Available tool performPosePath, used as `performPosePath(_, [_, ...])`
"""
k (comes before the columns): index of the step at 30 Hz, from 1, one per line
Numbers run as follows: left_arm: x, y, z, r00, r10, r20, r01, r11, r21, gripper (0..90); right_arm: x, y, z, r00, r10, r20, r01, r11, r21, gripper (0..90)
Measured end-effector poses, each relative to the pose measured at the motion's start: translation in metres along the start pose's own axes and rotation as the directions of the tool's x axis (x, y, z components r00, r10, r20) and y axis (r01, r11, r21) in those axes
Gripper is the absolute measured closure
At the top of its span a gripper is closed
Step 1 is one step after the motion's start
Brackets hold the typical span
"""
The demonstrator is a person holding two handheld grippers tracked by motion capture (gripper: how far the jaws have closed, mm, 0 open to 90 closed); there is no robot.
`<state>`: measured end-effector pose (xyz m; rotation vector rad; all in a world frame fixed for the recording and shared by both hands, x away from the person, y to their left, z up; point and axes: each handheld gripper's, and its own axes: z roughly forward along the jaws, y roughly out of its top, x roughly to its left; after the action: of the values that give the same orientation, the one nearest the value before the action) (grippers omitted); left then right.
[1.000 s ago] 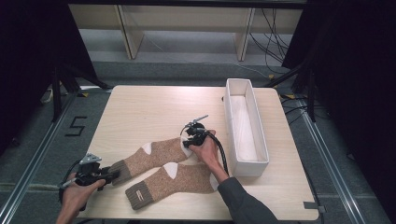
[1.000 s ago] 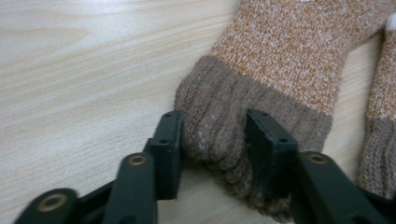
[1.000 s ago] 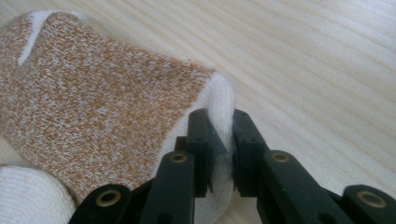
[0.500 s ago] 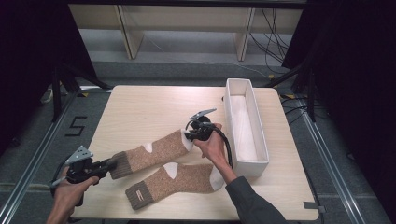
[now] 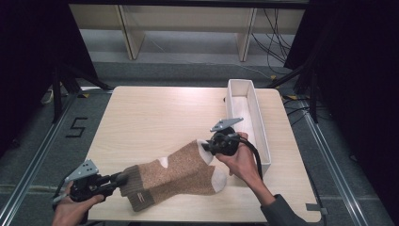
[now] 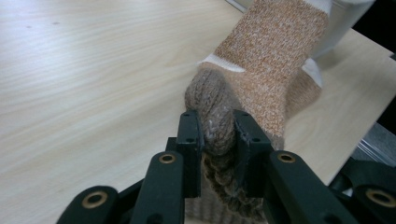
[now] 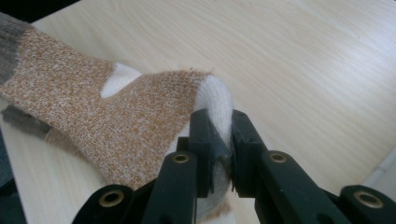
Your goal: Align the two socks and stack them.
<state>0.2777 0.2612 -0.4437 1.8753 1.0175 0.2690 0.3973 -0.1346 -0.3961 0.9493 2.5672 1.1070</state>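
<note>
1. Two brown socks on the table (image 5: pixel 150 117), one stacked over the other. Top sock (image 5: pixel 174 165) is stretched between both grippers, running diagonal from the front-left edge up twd the middle-right. Bottom sock (image 5: pixel 186 188) lies flat on the wood w/ its white toe pointing right, near the person's right wrist.
2. Left gripper (image 5: pixel 123 179) sits right at the table's front-left edge, hand (image 5: pixel 70 212) mostly off the tabletop. In the left gripper view its jaws are closed down tight on the grey ribbed cuff (image 6: pixel 212 114), knit bunched up and bulging between the pads, so almost no gap.
3. Right gripper (image 5: pixel 206 146) is mid-table, just left of the white tray (image 5: pixel 259 123). In the right gripper view its jaws are pinched on the white toe (image 7: pixel 215 100) of the top sock, fabric folded over between them, also nearly shut.
4. Right hand (image 5: pixel 240 162) is v close to the tray's long wall, can't tell if it's touching. Not much room on that side.
5. Tray runs along the right edge of the table, front to back, looks empty from the high view.
6. Open room: the whole back-left half of the tabletop is bare wood, lots of space there. Front edge is tight, the bottom sock's cuff end is close to it.
7. Floor marker "5" (image 5: pixel 76 127) off the left side, shelving at the back.
</note>
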Motion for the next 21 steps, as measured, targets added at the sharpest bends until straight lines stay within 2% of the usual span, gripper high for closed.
performPosePath(1, [-0.004,-0.002,0.003,0.9999,0.005,0.011,-0.005,1.0000,-0.001,73.9,0.001,-0.010,-0.006,1.0000,-0.007,0.004,0.007,1.000,0.018,81.5])
performPosePath(2, [-0.004,-0.002,0.003,0.9999,0.005,0.011,-0.005,1.0000,-0.001,73.8,0.002,-0.014,-0.007,0.9996,-0.019,0.019,0.019,1.000,0.011,81.5])
performPosePath(3, [-0.007,-0.002,0.007,0.9999,0.012,0.004,-0.012,0.9999,0.002,73.9,0.001,-0.017,-0.009,0.9996,-0.022,0.015,0.021,0.999,0.027,81.5])
performPosePath(6, [-0.007,-0.002,0.011,0.9998,0.017,0.008,-0.017,0.9998,0.011,73.9,0.002,-0.027,-0.007,0.9987,-0.028,0.043,0.026,0.999,0.032,81.4])
performPosePath(8, [-0.007,-0.004,0.014,0.9997,0.023,0.010,-0.023,0.9997,0.013,73.8,0.002,-0.029,-0.006,0.9988,-0.029,0.040,0.027,0.999,0.035,81.4])
performPosePath(9, [-0.007,-0.005,0.014,0.9995,0.032,-0.004,-0.032,0.9989,0.033,73.8,0.004,-0.031,-0.006,0.9989,-0.025,0.039,0.023,0.998,0.050,81.3])
performPosePath(10, [-0.006,-0.012,0.018,0.9996,0.026,-0.006,-0.026,0.9989,0.039,73.7,0.006,-0.035,-0.002,0.9972,-0.052,0.055,0.048,0.997,0.060,81.3])
performPosePath(11, [-0.006,-0.012,0.018,0.9996,0.026,-0.006,-0.026,0.9989,0.039,73.6,0.006,-0.035,-0.002,0.9972,-0.052,0.055,0.048,0.997,0.060,81.3])
performPosePath(13, [-0.006,-0.021,0.022,0.9998,0.019,-0.007,-0.019,0.9972,0.072,73.5,0.008,-0.039,0.002,0.9957,-0.067,0.064,0.061,0.995,0.079,81.2])
performPosePath(15, [-0.007,-0.032,0.026,1.0000,0.002,-0.004,-0.001,0.9965,0.084,73.3,0.009,-0.044,0.005,0.9942,-0.078,0.074,0.071,0.993,0.099,81.1])
performPosePath(16, [-0.007,-0.036,0.027,1.0000,0.001,-0.001,0.000,0.9948,0.102,73.1,0.011,-0.046,0.007,0.9943,-0.073,0.078,0.065,0.993,0.097,81.0])
performPosePath(17, [-0.006,-0.039,0.028,0.9999,0.014,-0.010,-0.013,0.9923,0.123,72.8,0.011,-0.049,0.008,0.9939,-0.078,0.077,0.070,0.992,0.102,81.0])
performPosePath(18, [-0.007,-0.042,0.028,0.9990,0.031,-0.031,-0.026,0.9888,0.147,72.3,0.014,-0.051,0.009,0.9949,-0.064,0.079,0.054,0.991,0.119,80.8])
performPosePath(19, [-0.005,-0.044,0.028,0.9983,0.054,-0.023,-0.049,0.9841,0.170,71.9,0.016,-0.053,0.009,0.9941,-0.075,0.079,0.063,0.988,0.142,80.7])
performPosePath(20, [-0.005,-0.045,0.028,0.9985,0.048,-0.025,-0.043,0.9833,0.177,71.5,0.016,-0.056,0.011,0.9915,-0.103,0.079,0.091,0.984,0.152,80.5])
performPosePath(21, [-0.005,-0.045,0.028,0.9988,0.047,-0.014,-0.043,0.9816,0.186,70.7,0.018,-0.058,0.012,0.9919,-0.091,0.088,0.076,0.983,0.167,80.3])
